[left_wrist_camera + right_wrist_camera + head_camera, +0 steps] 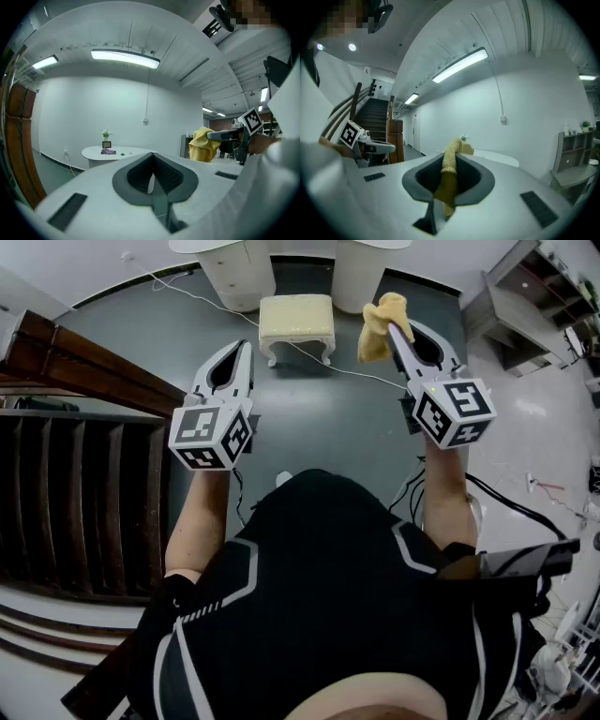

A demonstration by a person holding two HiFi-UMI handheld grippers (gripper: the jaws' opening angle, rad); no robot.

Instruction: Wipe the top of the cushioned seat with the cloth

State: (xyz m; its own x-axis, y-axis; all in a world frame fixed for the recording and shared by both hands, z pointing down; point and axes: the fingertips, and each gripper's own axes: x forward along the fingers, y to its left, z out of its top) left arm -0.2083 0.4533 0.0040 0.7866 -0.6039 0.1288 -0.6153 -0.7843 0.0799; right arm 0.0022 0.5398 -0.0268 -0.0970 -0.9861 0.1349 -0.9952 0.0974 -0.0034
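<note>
The cushioned seat (295,319) is a small cream stool with white legs, standing on the grey floor ahead of me. My right gripper (393,330) is held up to the right of the seat, shut on a yellow cloth (380,324) that bunches around its tips. In the right gripper view the cloth (448,174) runs pinched along the jaws of the right gripper (453,151). My left gripper (246,349) hovers left of the seat, shut and empty. In the left gripper view the left gripper (152,158) has its jaws together, and the cloth (204,143) hangs at right.
A dark wooden staircase (75,493) with a handrail fills the left side. White table bases (239,273) stand behind the seat. A white cable (347,369) trails across the floor past the seat. Grey shelving (525,296) stands at the far right.
</note>
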